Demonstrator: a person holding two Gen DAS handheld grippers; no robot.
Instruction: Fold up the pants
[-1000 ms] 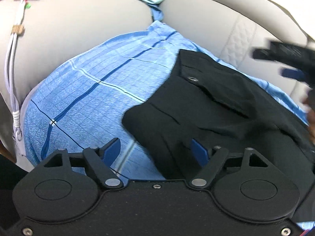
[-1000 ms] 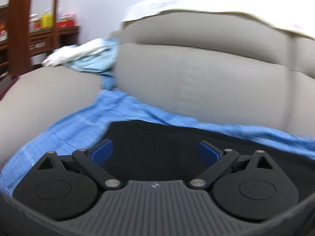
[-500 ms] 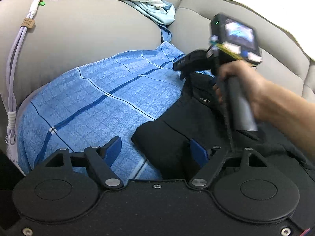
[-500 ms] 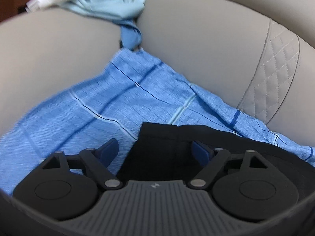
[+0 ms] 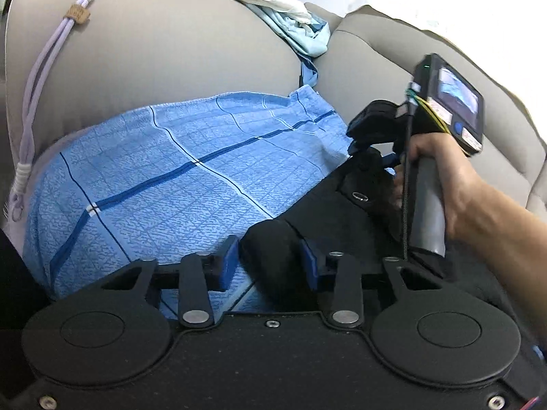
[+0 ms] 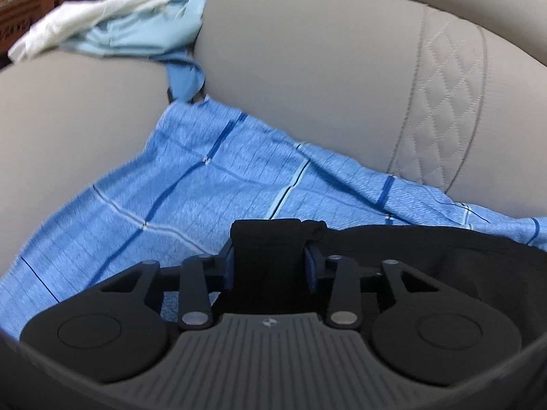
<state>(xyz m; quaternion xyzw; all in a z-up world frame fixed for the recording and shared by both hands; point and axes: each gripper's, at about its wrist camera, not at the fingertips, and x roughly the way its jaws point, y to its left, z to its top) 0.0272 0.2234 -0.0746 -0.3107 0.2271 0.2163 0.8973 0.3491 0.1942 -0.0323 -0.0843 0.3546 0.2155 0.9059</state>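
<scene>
Black pants [image 5: 328, 218] lie on a blue checked cloth [image 5: 171, 177] spread over a grey sofa seat. My left gripper [image 5: 268, 261] has its jaws closing on the near corner of the pants, and the black fabric fills the gap between its blue pads. A hand [image 5: 454, 184] holds my right gripper [image 5: 371, 157] down on the far corner of the pants, beside a metal button. In the right wrist view the right gripper [image 6: 269, 263] is closing too, with a fold of the pants [image 6: 427, 249] bunched tight between its pads.
The grey sofa armrest [image 5: 154, 68] rises behind the cloth, with a lavender cable [image 5: 41, 78] hanging over it. A pile of white and light blue clothes [image 6: 130, 27] sits in the corner by the backrest [image 6: 324, 68]. A wooden shelf stands at the far left.
The right gripper came down onto the far corner of the pants. Both pairs of jaws narrowed from wide apart onto black fabric. The left gripper rolled a little.
</scene>
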